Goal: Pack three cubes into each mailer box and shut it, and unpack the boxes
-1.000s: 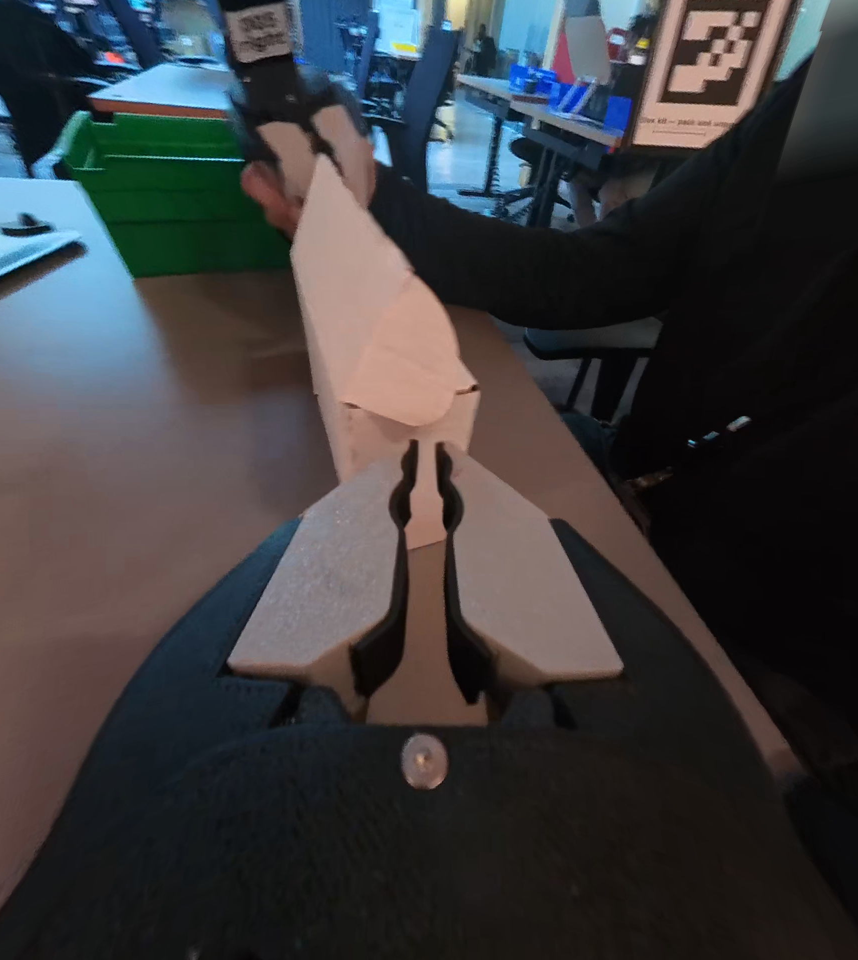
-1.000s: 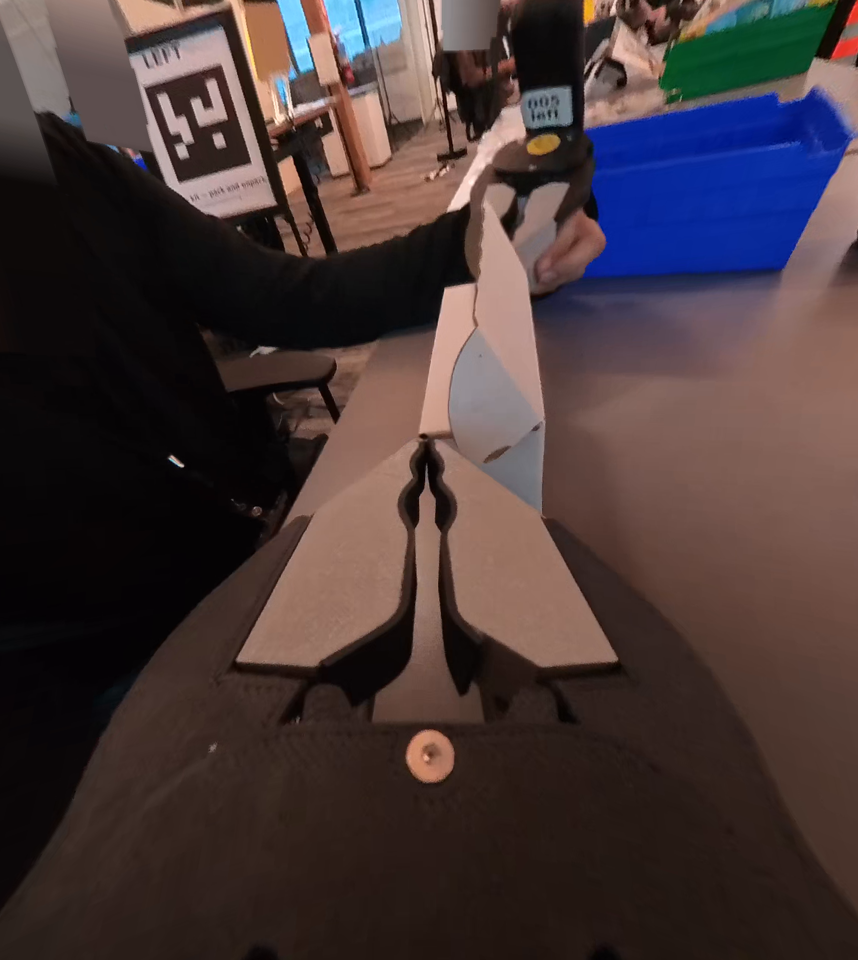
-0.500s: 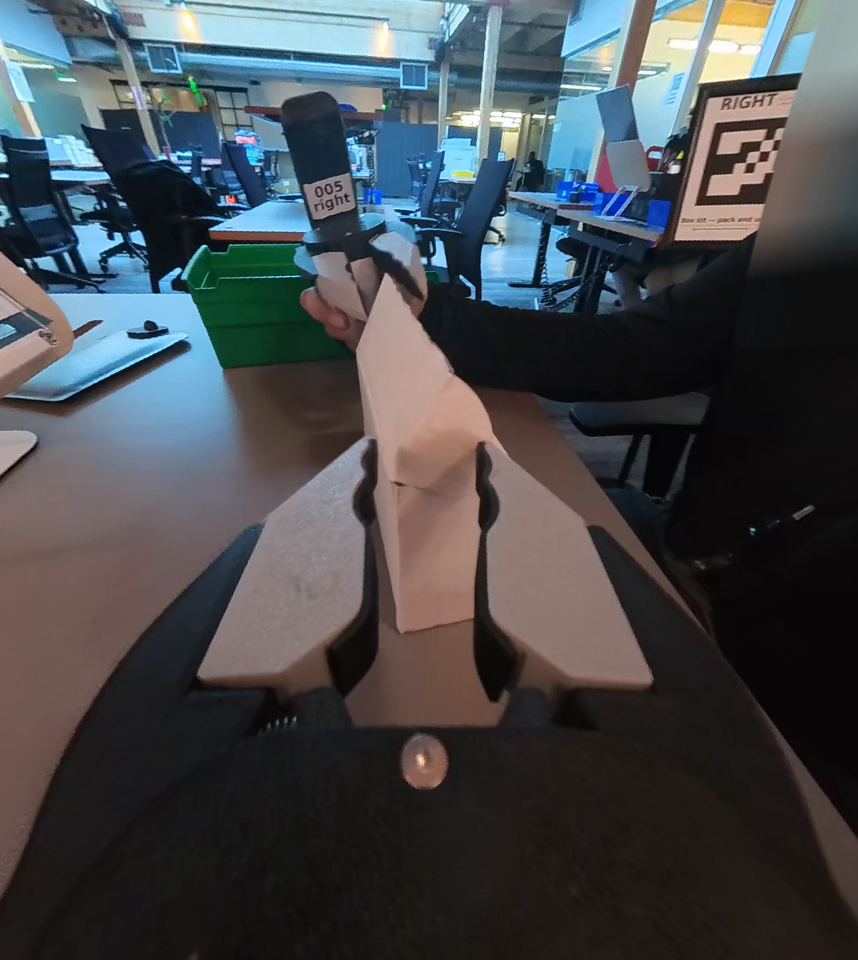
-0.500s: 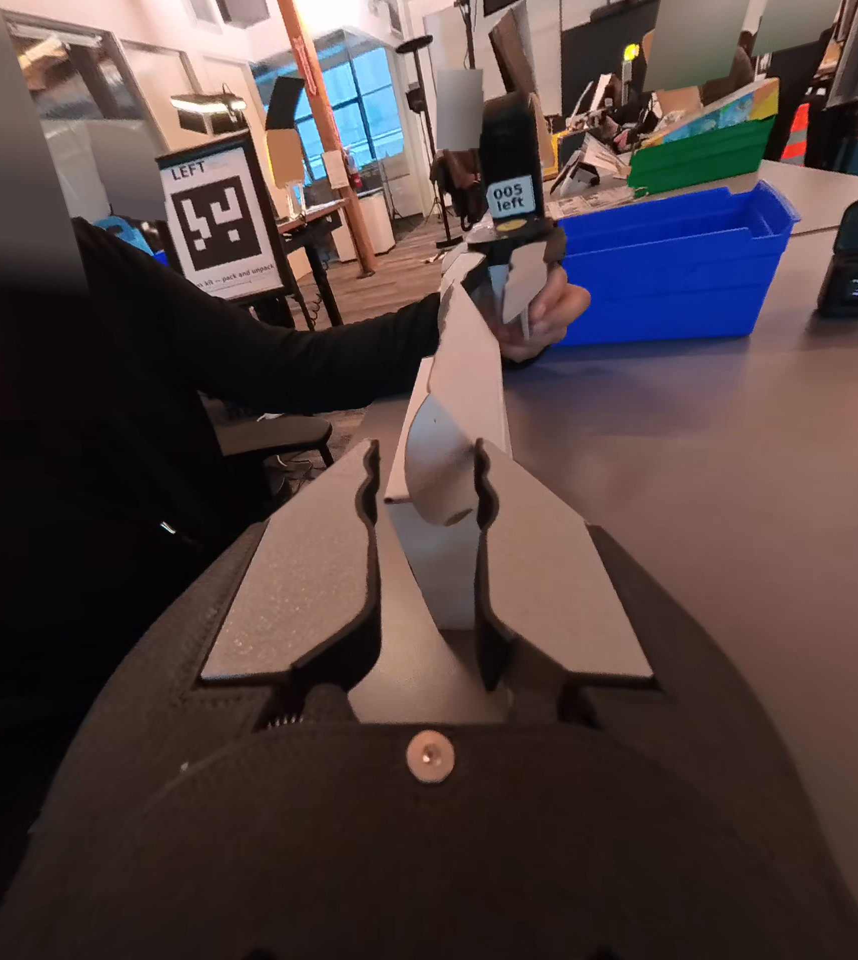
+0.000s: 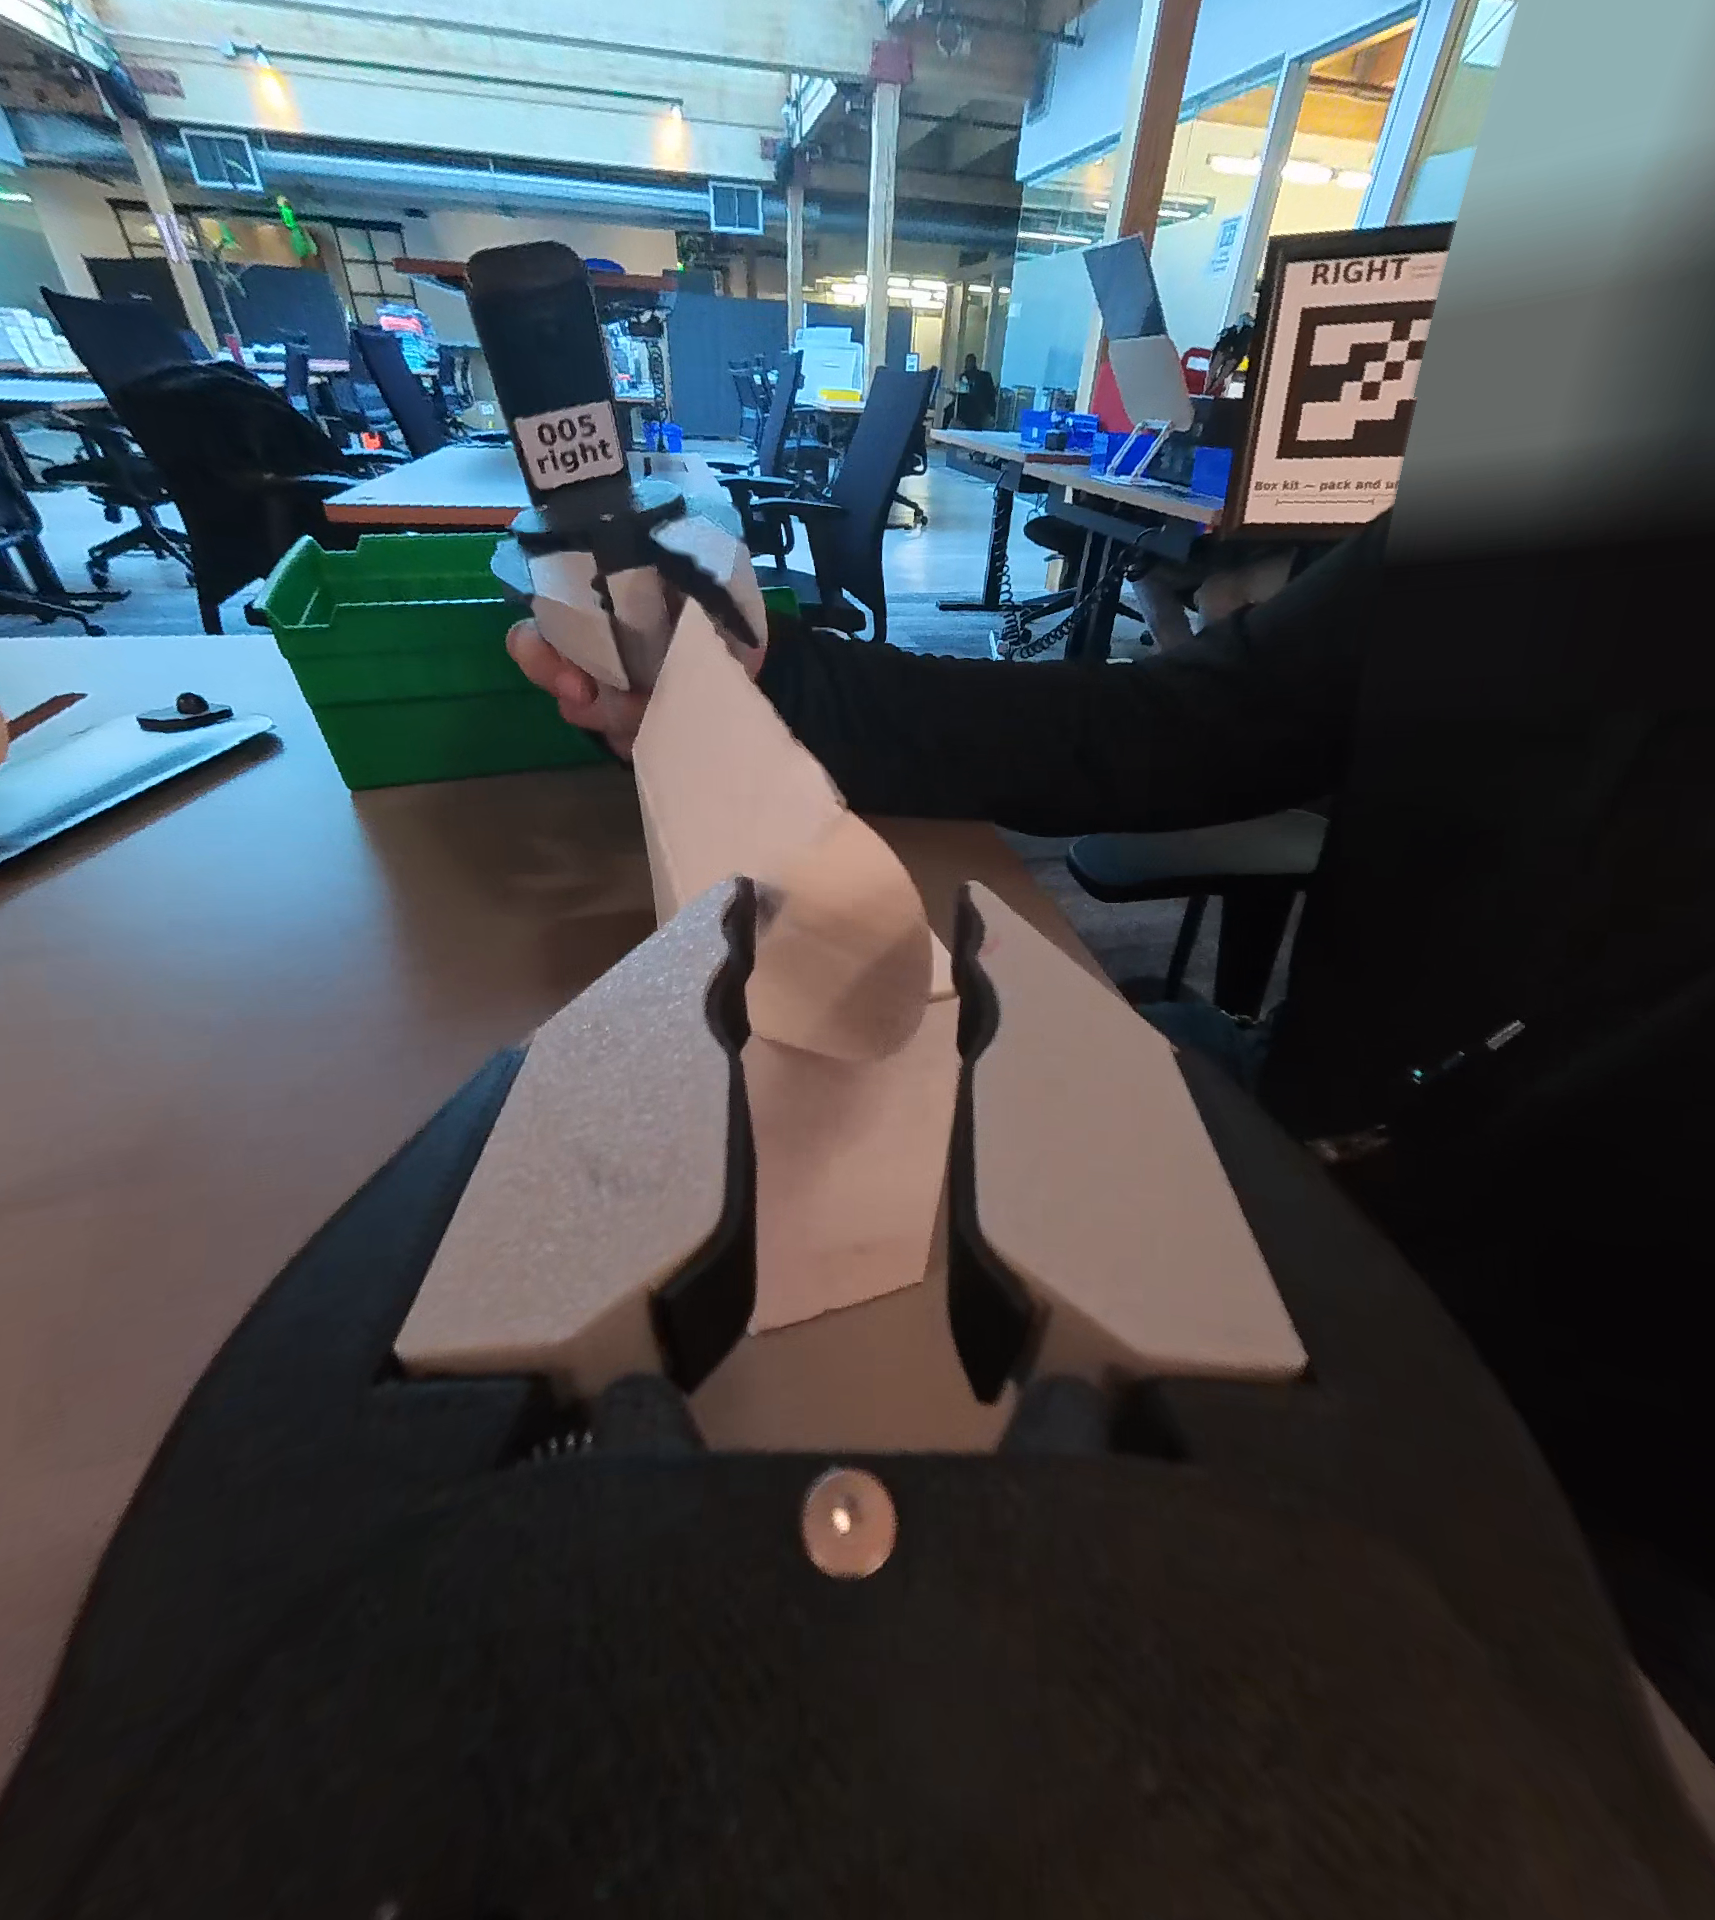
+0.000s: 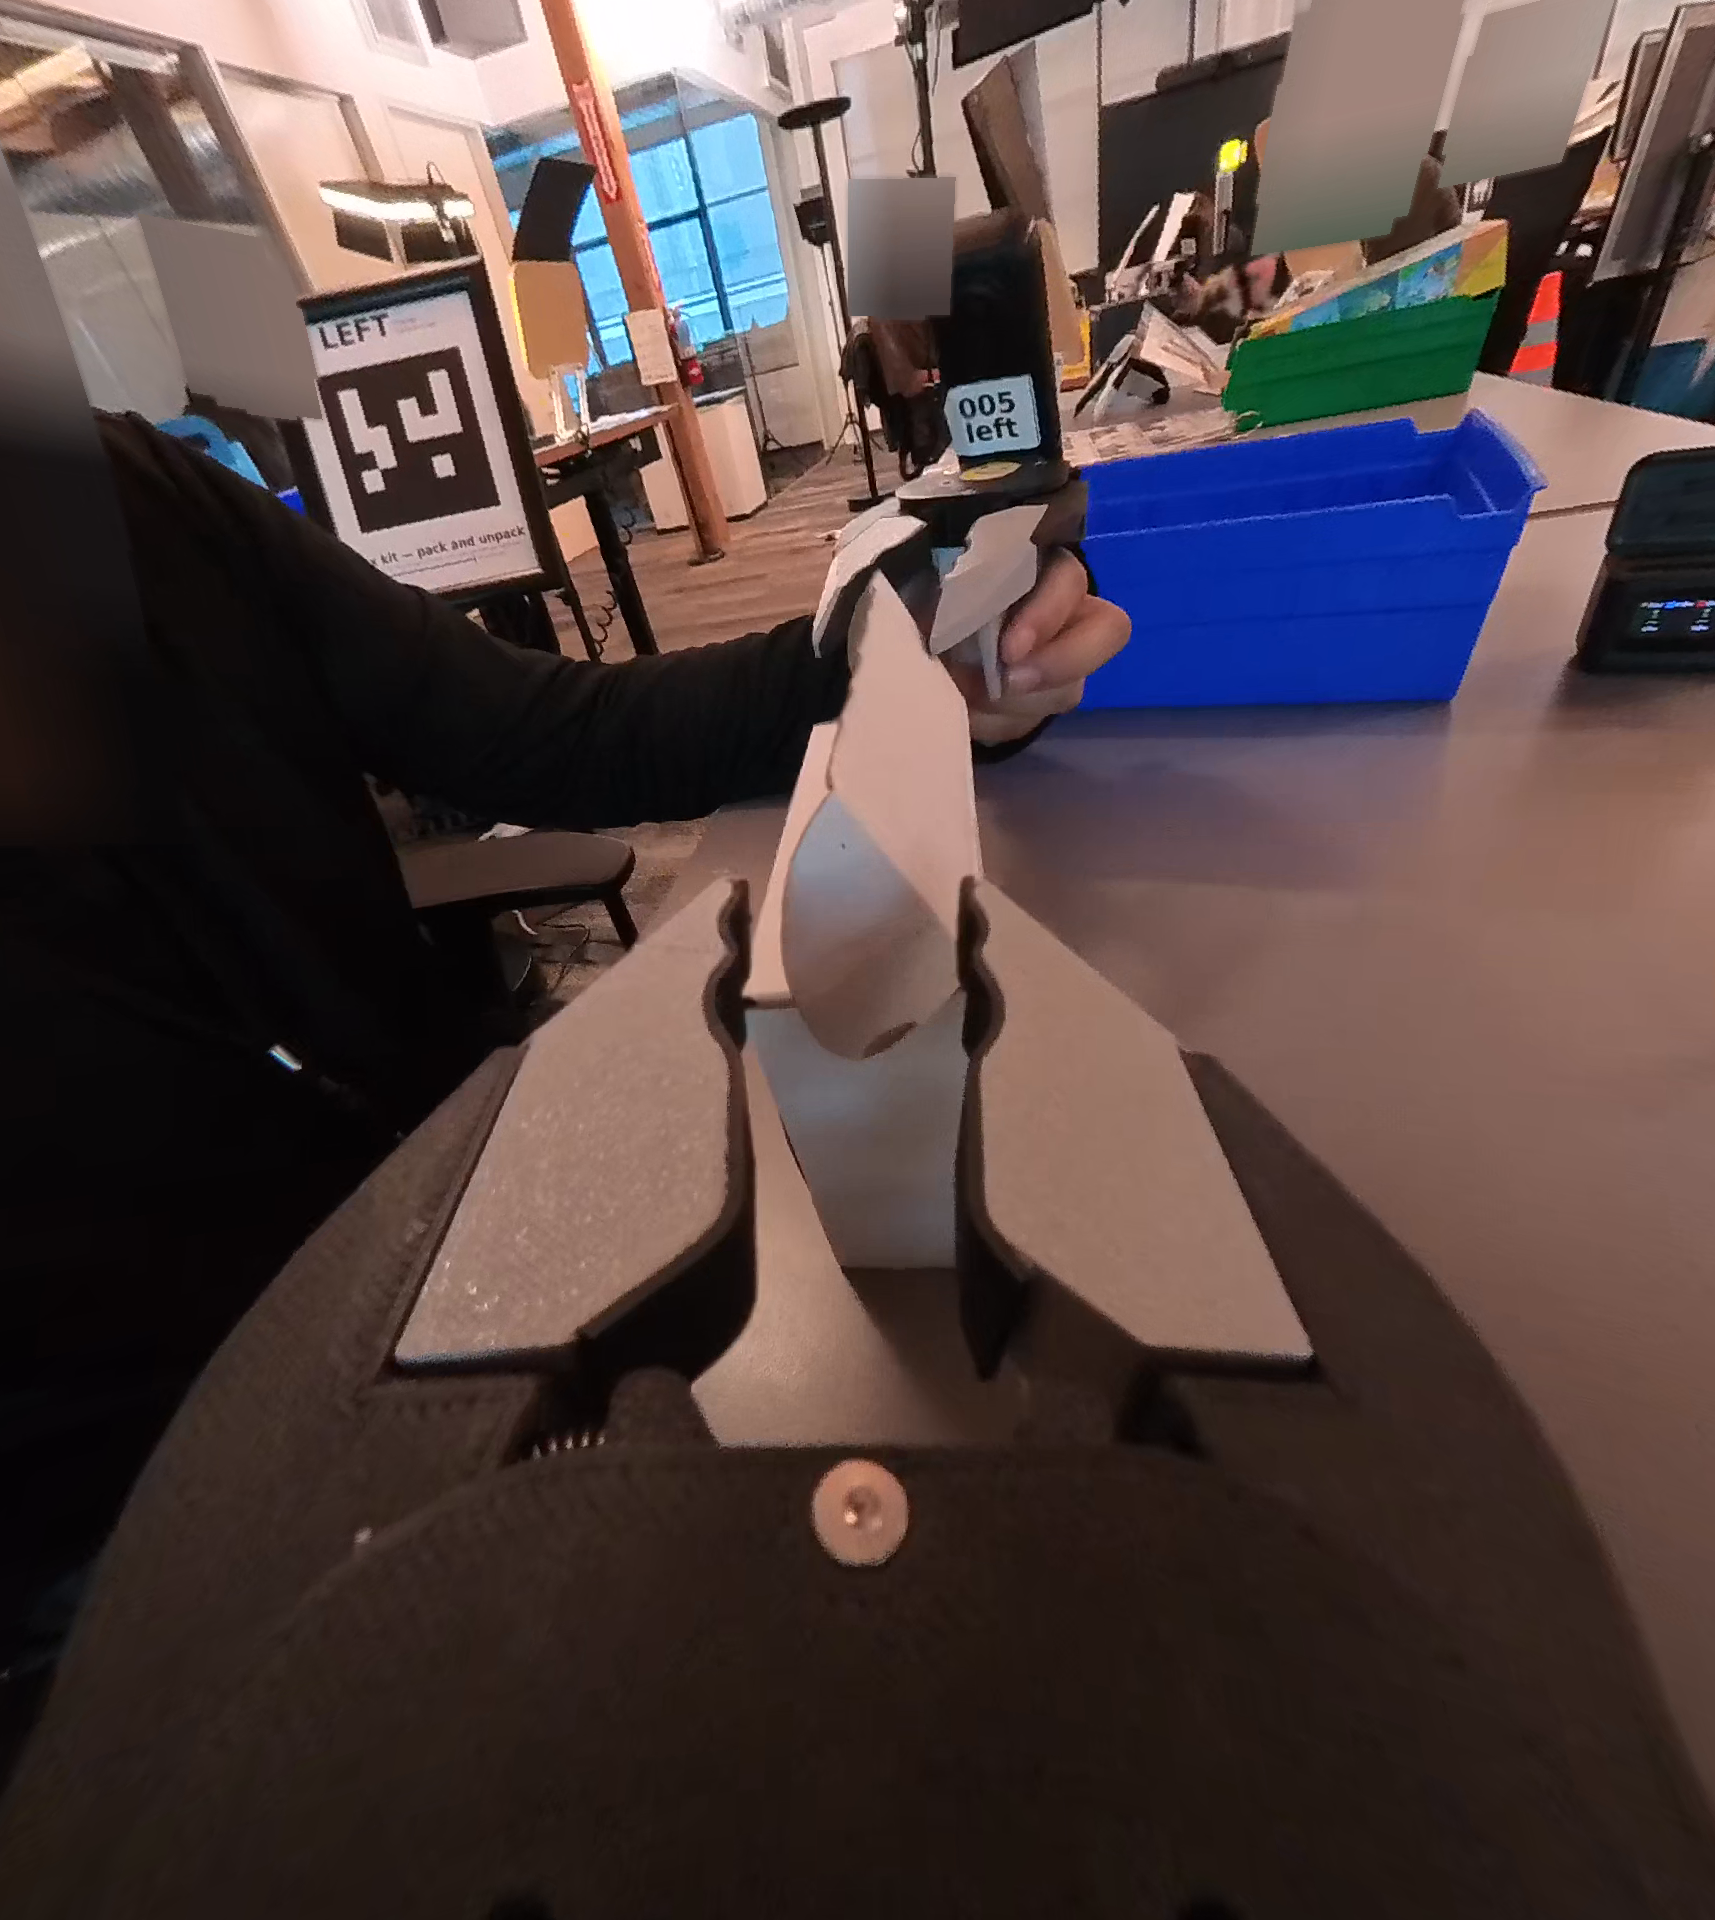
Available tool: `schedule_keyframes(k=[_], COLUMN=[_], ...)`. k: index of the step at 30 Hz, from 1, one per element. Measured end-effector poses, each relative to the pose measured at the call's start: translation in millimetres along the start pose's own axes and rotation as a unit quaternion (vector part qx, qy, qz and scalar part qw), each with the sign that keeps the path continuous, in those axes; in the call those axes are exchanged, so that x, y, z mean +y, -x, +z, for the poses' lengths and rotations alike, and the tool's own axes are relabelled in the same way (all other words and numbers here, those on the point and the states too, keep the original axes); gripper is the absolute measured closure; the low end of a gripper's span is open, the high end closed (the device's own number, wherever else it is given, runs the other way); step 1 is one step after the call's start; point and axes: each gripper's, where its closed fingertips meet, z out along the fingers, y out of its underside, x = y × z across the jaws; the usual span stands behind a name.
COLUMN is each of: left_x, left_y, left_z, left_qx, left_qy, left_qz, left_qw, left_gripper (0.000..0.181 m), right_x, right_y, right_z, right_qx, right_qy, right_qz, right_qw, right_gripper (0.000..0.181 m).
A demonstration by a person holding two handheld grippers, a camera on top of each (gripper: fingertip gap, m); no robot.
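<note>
A long white mailer box [image 5: 744, 790] is held off the brown table between my two grippers, one at each end. My left gripper [image 5: 848, 904] has its jaws closed on the near end, where a rounded flap [image 5: 842, 966] bulges up between the fingers. My right gripper [image 6: 848, 904] grips the other end of the box [image 6: 900, 748], with a curved flap [image 6: 853, 935] between its fingers. Each gripper shows at the far end in the other's view: the right one [image 5: 640, 623], the left one [image 6: 926, 592]. No cubes are visible.
A green bin [image 5: 417, 675] stands on the table beyond the box in the left wrist view, with a flat silver device [image 5: 74, 769] to its left. A blue bin [image 6: 1279, 582] and a black device [image 6: 1705, 582] stand in the right wrist view. The person's black sleeve [image 5: 1092, 727] runs along the table edge. There is about 15 centimeters between the tips of the two grippers.
A second ago both grippers were nearly shut just short of the box ends. They opened, slid over the ends and now grip them, and the box has risen off the table.
</note>
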Motion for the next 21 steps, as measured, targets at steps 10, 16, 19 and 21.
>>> schedule_keyframes(k=[10,16,19,21], left_x=[-9.7,-7.3,-6.0,-4.4], left_y=[-7.9,-5.4,-6.2,-7.7], left_z=[-0.8,2.2,0.9,0.0], left_qx=[0.023,0.019,0.015,0.018], left_qy=[-0.027,-0.018,-0.014,-0.011], left_qz=[-0.005,-0.005,0.001,-0.001], left_qw=[0.999,1.000,1.000,1.000], left_gripper=[0.147,0.156,0.153,0.149], right_x=[4.4,5.5,4.6,2.3], right_y=[2.7,5.1,8.3,10.0], right_z=[8.8,13.0,10.6,8.7], right_qx=[-0.007,-0.015,-0.024,-0.035], right_qy=[0.013,0.015,0.013,0.003], right_qz=[-0.004,-0.008,-0.005,0.003], right_qw=[1.000,1.000,1.000,0.999], right_gripper=[0.146,0.149,0.146,0.146])
